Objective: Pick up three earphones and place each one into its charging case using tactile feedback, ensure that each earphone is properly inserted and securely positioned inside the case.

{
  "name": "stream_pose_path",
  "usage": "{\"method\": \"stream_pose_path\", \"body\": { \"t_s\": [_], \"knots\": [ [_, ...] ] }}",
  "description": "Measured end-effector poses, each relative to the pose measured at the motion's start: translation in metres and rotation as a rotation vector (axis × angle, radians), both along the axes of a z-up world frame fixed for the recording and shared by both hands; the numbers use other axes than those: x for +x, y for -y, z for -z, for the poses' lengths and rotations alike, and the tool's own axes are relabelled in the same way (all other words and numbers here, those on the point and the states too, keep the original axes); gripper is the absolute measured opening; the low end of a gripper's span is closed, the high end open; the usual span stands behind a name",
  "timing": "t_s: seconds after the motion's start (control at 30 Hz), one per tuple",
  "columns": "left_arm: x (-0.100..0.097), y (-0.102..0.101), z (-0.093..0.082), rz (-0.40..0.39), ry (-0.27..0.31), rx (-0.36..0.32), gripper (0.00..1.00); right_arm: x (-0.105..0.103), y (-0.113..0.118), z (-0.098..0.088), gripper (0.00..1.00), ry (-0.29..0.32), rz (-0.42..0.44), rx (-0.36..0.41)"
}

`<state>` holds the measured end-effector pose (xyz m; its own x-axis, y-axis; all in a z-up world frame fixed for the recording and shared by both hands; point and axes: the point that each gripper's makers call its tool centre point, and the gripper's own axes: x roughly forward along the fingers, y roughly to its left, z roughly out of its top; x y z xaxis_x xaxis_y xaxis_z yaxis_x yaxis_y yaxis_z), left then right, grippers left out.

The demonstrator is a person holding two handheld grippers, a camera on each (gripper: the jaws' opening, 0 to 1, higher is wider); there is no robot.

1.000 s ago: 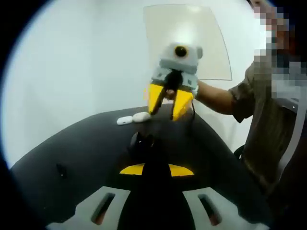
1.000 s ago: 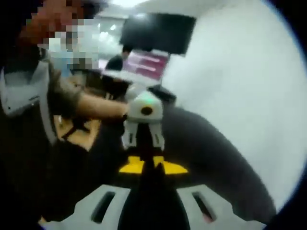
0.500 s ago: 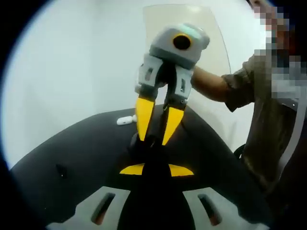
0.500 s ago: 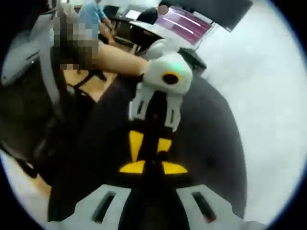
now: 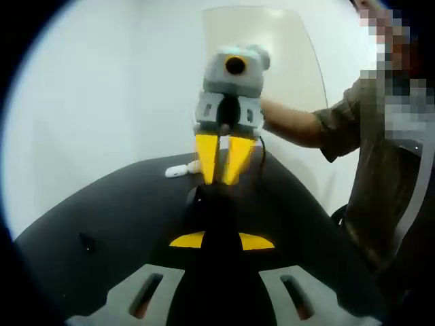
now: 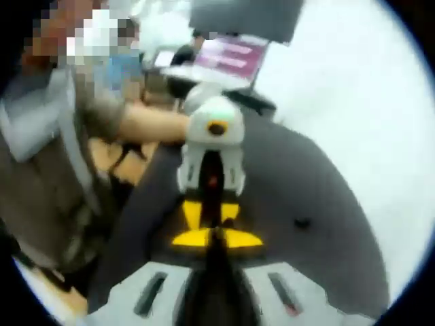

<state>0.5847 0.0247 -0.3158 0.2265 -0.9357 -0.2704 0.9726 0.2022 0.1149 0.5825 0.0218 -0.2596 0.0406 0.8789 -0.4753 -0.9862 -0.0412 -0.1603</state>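
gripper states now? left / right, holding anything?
Left tool: shut on a dark object, too dark to identify.
Right tool: jaws nearly together above that object; grip cannot be told.

From my seat, the right gripper's yellow jaw tips (image 5: pixel 221 161) were motion-smeared. A small white capsule-shaped object (image 5: pixel 177 171) was too small to identify. The whole right gripper view was blurred.

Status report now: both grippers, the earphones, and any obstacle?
Left gripper shut. Right gripper above dark table, jaws near shut, load unclear. White earphone parts at far edge. No obstacle.
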Motion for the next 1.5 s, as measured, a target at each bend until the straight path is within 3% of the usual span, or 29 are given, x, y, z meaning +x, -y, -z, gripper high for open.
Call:
{"method": "stream_pose_path", "body": {
  "t_s": [0.07, 0.17, 0.3, 0.47, 0.57, 0.73, 0.93, 1.1, 1.3, 1.5],
  "knots": [
    [-0.001, 0.0, 0.0, 0.0, 0.0, 0.0, 0.14, 0.006, 0.005, -0.002, 0.04, -0.106, 0.047, 0.084],
    [-0.001, 0.0, 0.0, 0.0, -0.002, -0.001, 0.14, 0.017, 0.016, 0.013, 0.05, -0.011, 0.066, 0.029],
    [-0.001, 0.0, -0.001, 0.001, -0.002, -0.001, 0.14, -0.006, 0.006, 0.006, 0.12, 0.082, -0.049, 0.034],
    [0.0, 0.0, -0.001, 0.0, 0.0, 0.001, 0.14, -0.01, -0.006, 0.008, 0.13, 0.19, -0.114, -0.092],
    [-0.001, 0.0, -0.001, -0.001, 0.002, 0.001, 0.14, -0.011, -0.009, 0.019, 0.13, 0.217, -0.172, -0.192],
    [-0.001, -0.001, -0.001, 0.001, 0.004, 0.002, 0.14, -0.003, -0.015, 0.025, 0.14, 0.231, -0.176, -0.241],
    [-0.001, 0.0, -0.002, -0.001, 0.024, 0.001, 0.17, -0.009, -0.017, 0.025, 0.13, 0.192, -0.168, -0.2],
    [0.001, 0.001, -0.003, -0.011, 0.032, 0.0, 0.17, -0.01, -0.015, 0.025, 0.13, 0.239, -0.152, -0.181],
    [0.001, 0.001, -0.003, -0.014, 0.029, -0.001, 0.15, -0.011, -0.014, 0.025, 0.12, 0.34, -0.137, -0.19],
    [0.0, 0.001, -0.003, -0.011, 0.03, -0.002, 0.15, -0.008, -0.011, 0.024, 0.12, 0.363, -0.121, -0.18]
  ]
}}
